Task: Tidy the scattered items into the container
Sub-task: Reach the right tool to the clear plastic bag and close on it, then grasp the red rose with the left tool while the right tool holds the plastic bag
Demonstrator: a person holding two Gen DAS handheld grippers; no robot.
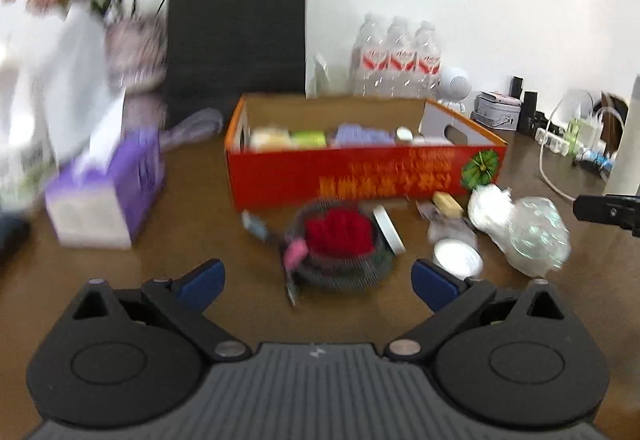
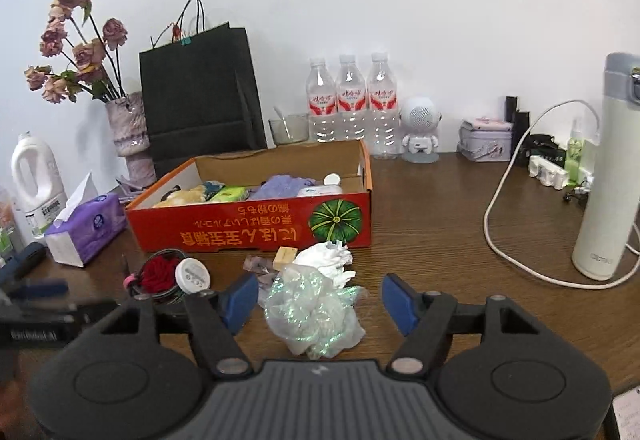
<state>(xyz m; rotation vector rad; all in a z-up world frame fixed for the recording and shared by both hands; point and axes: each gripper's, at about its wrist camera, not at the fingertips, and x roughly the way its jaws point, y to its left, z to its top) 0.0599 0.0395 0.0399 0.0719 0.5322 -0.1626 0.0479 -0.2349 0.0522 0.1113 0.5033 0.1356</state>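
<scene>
A red cardboard box (image 2: 256, 228) (image 1: 360, 175) with several items inside stands on the brown table. In front of it lie a wire basket holding something red (image 1: 340, 240) (image 2: 160, 274), a white round gadget (image 2: 193, 275), a tan block (image 2: 285, 258), crumpled white paper (image 2: 330, 260) and a crumpled iridescent wrapper (image 2: 316, 316) (image 1: 538, 236). My right gripper (image 2: 320, 302) is open, its blue pads on either side of the wrapper without touching it. My left gripper (image 1: 320, 282) is open just short of the wire basket, nothing between its pads. The left wrist view is blurred.
A purple tissue box (image 2: 88, 228) and a white detergent bottle (image 2: 34, 183) stand at the left. A vase of dried flowers (image 2: 128, 131), a black paper bag (image 2: 200, 95) and three water bottles (image 2: 352, 107) line the wall. A white flask (image 2: 604, 175) and a cable (image 2: 504, 232) are at the right.
</scene>
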